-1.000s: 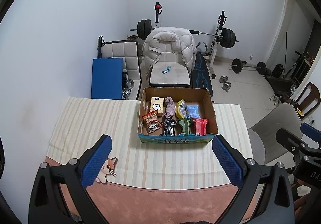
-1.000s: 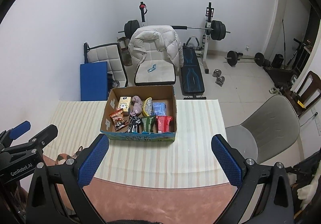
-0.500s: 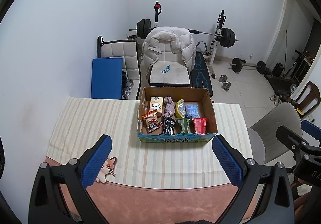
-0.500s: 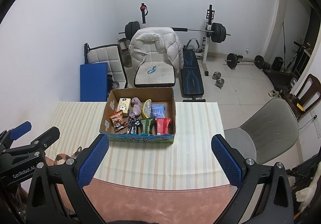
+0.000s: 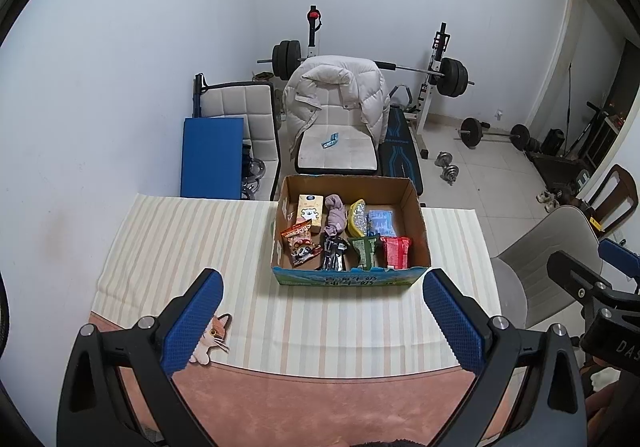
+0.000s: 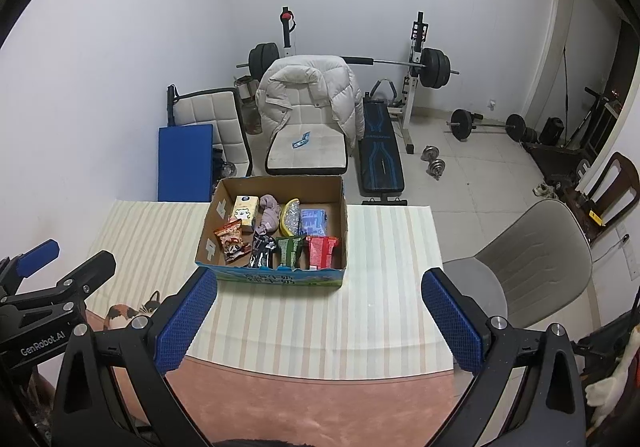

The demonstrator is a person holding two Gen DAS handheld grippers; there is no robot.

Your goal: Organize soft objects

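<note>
1. Left hand-held gripper (image 5: 323, 321): blue pads spread wide, nothing between them, hovering at the bottom of the frame, well short of the box.
2. Right hand-held gripper (image 6: 319, 317): same, wide and empty.
3. Open brown cardboard box (image 5: 416, 213) sits mid-frame on the striped-cloth surface (image 5: 180, 243). Inside: mauve bunched cloth (image 5: 335, 215) at centre back (the obvious soft item), red crinkly snack bag (image 5: 301, 242) at left, red packet (image 5: 395, 251) at right front.
4. Risk: items are packed touching, so wide pads could snag a neighbouring packet.
5. Risk: the light box may slide or tip if pulled unbraced.
</note>
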